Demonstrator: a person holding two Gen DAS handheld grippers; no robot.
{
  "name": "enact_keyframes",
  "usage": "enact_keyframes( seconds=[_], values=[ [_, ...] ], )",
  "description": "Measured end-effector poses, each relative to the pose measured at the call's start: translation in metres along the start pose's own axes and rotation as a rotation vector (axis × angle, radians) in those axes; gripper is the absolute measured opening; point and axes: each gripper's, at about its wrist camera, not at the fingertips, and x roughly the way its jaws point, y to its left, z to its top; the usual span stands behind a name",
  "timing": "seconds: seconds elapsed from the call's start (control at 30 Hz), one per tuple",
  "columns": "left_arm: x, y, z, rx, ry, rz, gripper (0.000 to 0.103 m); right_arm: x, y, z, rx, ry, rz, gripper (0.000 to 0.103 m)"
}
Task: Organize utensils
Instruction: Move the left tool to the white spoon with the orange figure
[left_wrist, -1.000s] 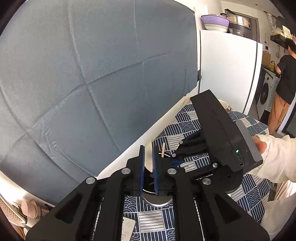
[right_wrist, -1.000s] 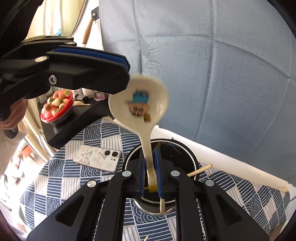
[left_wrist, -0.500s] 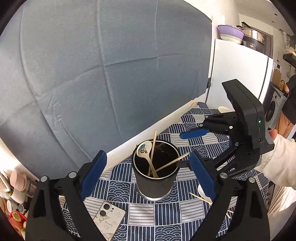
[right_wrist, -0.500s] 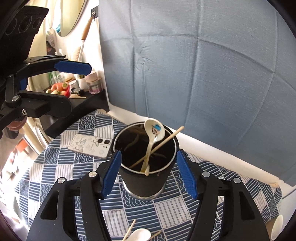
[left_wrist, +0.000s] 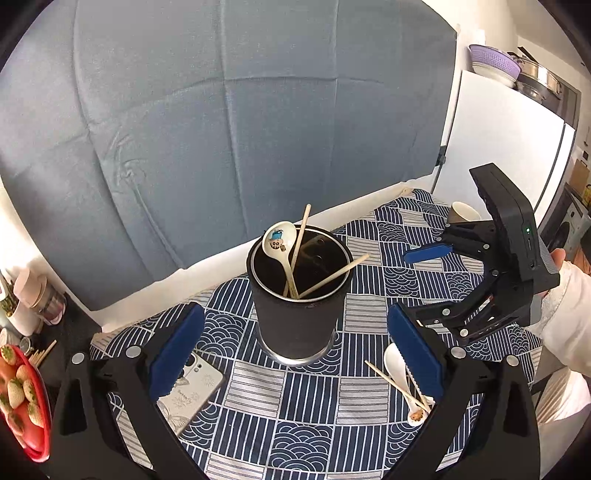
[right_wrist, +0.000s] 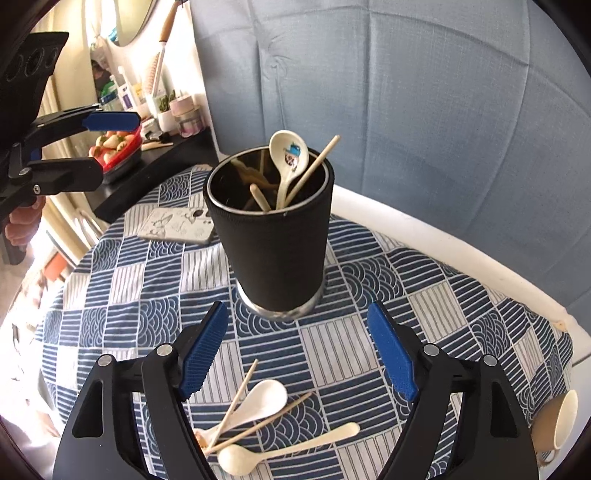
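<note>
Looking down along our left gripper (left_wrist: 295, 349), we found its blue pads spread wide and opening further, with nothing pressed between them; the black utensil cup (left_wrist: 298, 295) stood upright just ahead of the gap, untouched. Inside the cup leaned a white ceramic spoon with a cartoon print (left_wrist: 279, 243) and wooden chopsticks (left_wrist: 334, 275), their ends above the rim. Our right gripper (right_wrist: 297, 356) was likewise parting, its jaws still widening and empty, and the same cup stood beyond its fingertips on the blue-and-white patterned tablecloth (right_wrist: 155, 291). Nearer to that gripper, below and between its fingers in the right wrist view, lay the loose utensils: two plain white spoons (right_wrist: 258, 402) and a pair of chopsticks (right_wrist: 240, 398) crossed over them, all flat on the cloth. A phone in a butterfly case (right_wrist: 177, 225) lay to the left of the cup, apart from it. A pale cup (right_wrist: 561, 421) lay on its side at the table's right edge. A red bowl of strawberries (left_wrist: 18, 395) sat on the dark side shelf.
</note>
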Motion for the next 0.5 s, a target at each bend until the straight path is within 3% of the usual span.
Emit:
enact_keyframes(
  seconds=[0.5],
  values=[
    [-0.003,-0.032,-0.039,-0.136,0.073,0.079,0.097,0.02,-0.005,-0.046,-0.093,0.117,0.105,0.074]
  ],
)
